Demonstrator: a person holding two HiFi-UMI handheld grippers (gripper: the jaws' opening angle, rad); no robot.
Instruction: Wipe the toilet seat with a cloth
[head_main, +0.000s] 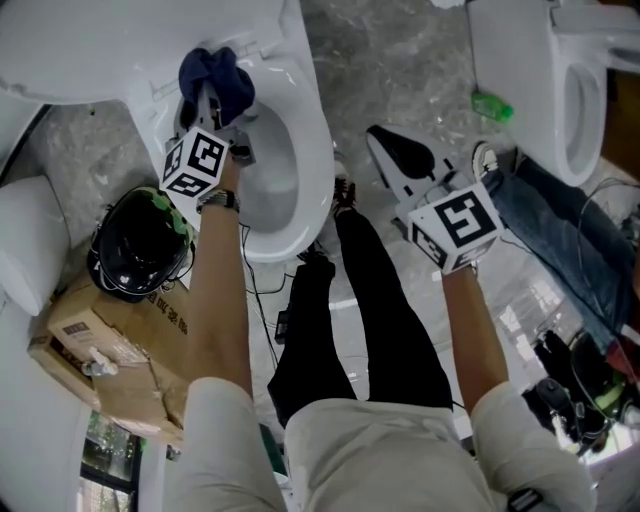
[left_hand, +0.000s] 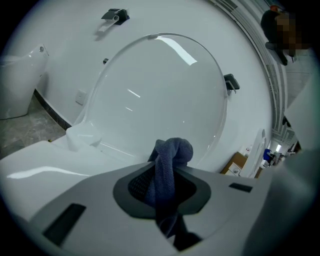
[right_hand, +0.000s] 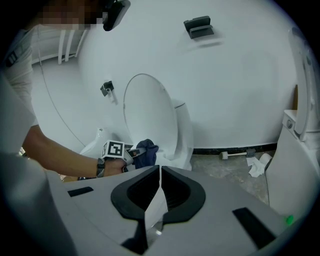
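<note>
My left gripper (head_main: 212, 97) is shut on a dark blue cloth (head_main: 217, 77), which bunches out past the jaw tips at the rear of the white toilet seat (head_main: 312, 150). In the left gripper view the cloth (left_hand: 169, 165) stands between the jaws, just in front of the raised lid (left_hand: 160, 95). My right gripper (head_main: 392, 150) hangs to the right of the bowl, over the floor, shut with nothing in it. From the right gripper view I see its jaws (right_hand: 159, 175) closed and, beyond them, the left gripper (right_hand: 131, 151) with the cloth (right_hand: 146, 153) at the toilet (right_hand: 170, 135).
A black bin (head_main: 140, 245) and a cardboard box (head_main: 110, 340) stand left of the toilet. A second toilet (head_main: 560, 70) is at the top right, with a green object (head_main: 492, 105) and a bystander's jeans leg (head_main: 560, 235) beside it. Crumpled paper (right_hand: 257, 164) lies on the floor.
</note>
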